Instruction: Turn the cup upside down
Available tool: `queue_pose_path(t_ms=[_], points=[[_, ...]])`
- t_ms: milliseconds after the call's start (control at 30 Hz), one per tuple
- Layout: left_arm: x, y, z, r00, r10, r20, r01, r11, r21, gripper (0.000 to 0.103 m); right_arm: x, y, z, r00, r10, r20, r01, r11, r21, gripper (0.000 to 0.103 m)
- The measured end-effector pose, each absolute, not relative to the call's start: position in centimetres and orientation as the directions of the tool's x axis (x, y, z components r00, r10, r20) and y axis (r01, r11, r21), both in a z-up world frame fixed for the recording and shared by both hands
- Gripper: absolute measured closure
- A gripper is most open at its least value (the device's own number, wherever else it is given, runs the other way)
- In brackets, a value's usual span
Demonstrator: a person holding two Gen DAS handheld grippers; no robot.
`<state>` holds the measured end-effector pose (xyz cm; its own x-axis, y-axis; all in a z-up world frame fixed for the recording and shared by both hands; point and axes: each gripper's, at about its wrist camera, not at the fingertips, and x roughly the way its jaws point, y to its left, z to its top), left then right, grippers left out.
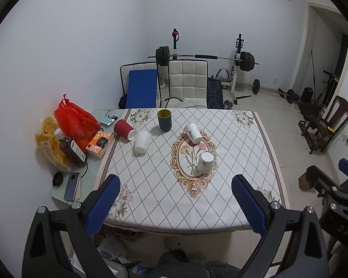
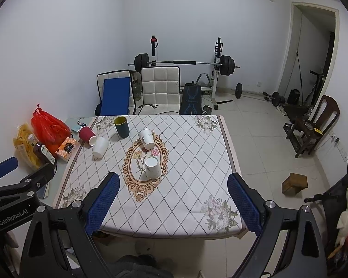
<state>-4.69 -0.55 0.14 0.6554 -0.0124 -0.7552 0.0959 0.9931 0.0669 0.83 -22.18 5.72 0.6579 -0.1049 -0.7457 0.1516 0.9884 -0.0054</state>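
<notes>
At the middle of the worktop [image 1: 255,143], on the flower oval of the cloth, stand two white cups: a flowered cup [image 1: 205,162] mouth-up and tilted, and a printed cup [image 1: 193,133] toward the far edge, tilted too. Toward the far left corner are a dark cup [image 1: 164,119] upright, a red cup [image 1: 124,129] on its side and a plain white cup [image 1: 142,141] mouth-down beside it. The left gripper [image 1: 175,206] and right gripper [image 2: 172,205] hang over the near edge, jaws spread wide, holding nothing.
</notes>
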Motion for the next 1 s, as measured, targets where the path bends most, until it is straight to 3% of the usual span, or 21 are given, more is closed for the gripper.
queue_pose_path(t_ms=[1000], points=[[-5.6,-0.2,0.6,0.665,-0.002,-0.746,0.089,0.993,0.078,0.0,1.5,-22.5,5.8,0.651,-0.099,-0.753,0.155,0.988,0.004,0.003]])
